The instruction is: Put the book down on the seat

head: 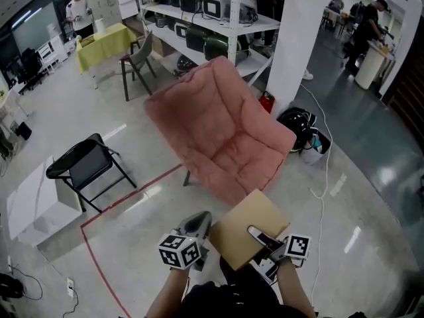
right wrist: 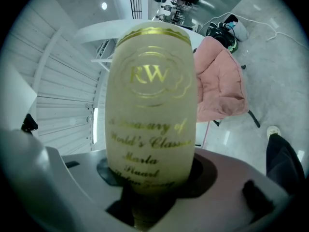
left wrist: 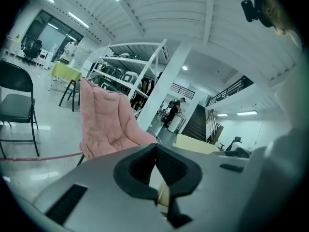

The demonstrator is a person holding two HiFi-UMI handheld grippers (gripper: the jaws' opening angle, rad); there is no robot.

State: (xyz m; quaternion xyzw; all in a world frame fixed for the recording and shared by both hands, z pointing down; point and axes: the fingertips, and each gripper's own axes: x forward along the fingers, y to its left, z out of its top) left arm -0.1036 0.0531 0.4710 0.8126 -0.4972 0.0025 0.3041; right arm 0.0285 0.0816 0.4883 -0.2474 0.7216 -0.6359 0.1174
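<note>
A tan hardback book sits at the bottom middle of the head view, just short of the pink padded chair. My right gripper is shut on the book, with one finger lying across its cover. In the right gripper view the spine, printed with gold lettering, stands upright between the jaws of my right gripper, and the pink chair is behind it. My left gripper hovers beside the book's left edge, its jaws together. The left gripper view shows my left gripper, the pink chair ahead and the book's edge to the right.
A black folding chair stands to the left beside a white box. A red tape line crosses the floor. Behind the pink chair are a white pillar, a shelf rack, a fire extinguisher and a black bag.
</note>
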